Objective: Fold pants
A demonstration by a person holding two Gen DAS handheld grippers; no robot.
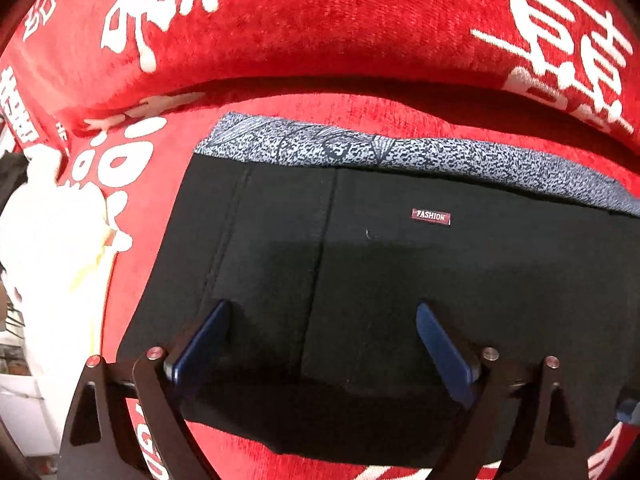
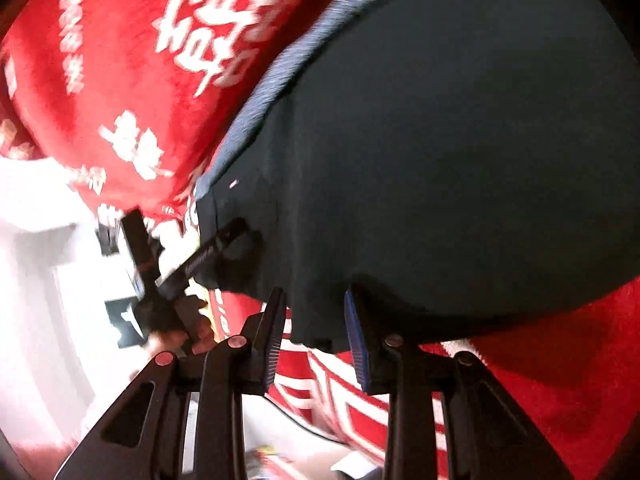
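Black pants [image 1: 400, 280] lie folded flat on a red cover, with a blue-grey patterned waistband lining [image 1: 360, 150] along the far edge and a small "FASHION" label [image 1: 431, 216]. My left gripper [image 1: 324, 320] hovers over them pointing steeply down, open wide, with nothing pinched between its blue pads [image 1: 436, 340]. In the blurred right wrist view the pants [image 2: 440, 160] fill the upper right. My right gripper [image 2: 316, 312] sits at their near edge, its fingers apart. The cloth's edge lies in the gap and looks unpinched. The left gripper [image 2: 224, 248] is over the pants' left edge.
The red plush cover [image 1: 320, 20] with white characters rises in a padded roll behind the pants and spreads on all sides [image 2: 120, 80]. A pale cloth [image 1: 48, 240] lies at the left edge. Bright white furniture [image 2: 40, 260] stands beyond the cover's edge.
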